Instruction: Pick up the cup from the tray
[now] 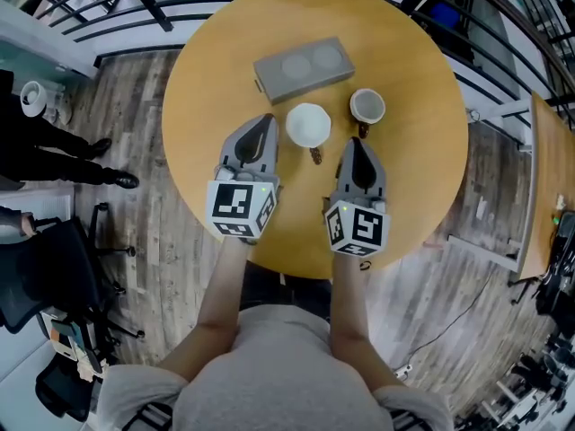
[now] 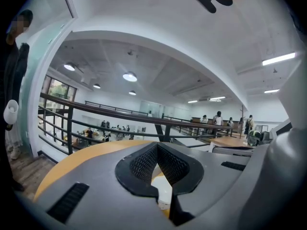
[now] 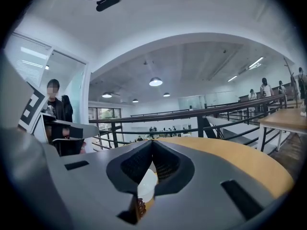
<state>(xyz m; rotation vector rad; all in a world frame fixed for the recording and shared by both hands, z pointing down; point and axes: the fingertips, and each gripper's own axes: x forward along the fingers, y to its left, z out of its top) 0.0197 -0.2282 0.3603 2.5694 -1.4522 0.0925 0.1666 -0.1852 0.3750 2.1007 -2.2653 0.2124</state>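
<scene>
A grey tray (image 1: 302, 67) with two round hollows lies at the far side of the round wooden table (image 1: 207, 106), and nothing stands in it. A white cup (image 1: 308, 124) stands on the table just in front of the tray. A second cup (image 1: 367, 106) with a brownish inside stands to its right. My left gripper (image 1: 267, 118) is shut and empty, its tip just left of the white cup. My right gripper (image 1: 354, 142) is shut and empty too, below the second cup. The white cup (image 3: 146, 183) shows through the gap under the right gripper's jaws.
A small brown object (image 1: 315, 155) lies on the table between the grippers. A person (image 1: 54, 155) stands at the left by a dark railing (image 1: 135, 7). An office chair (image 1: 45, 277) is at the lower left. Another table (image 1: 548, 178) is at the right.
</scene>
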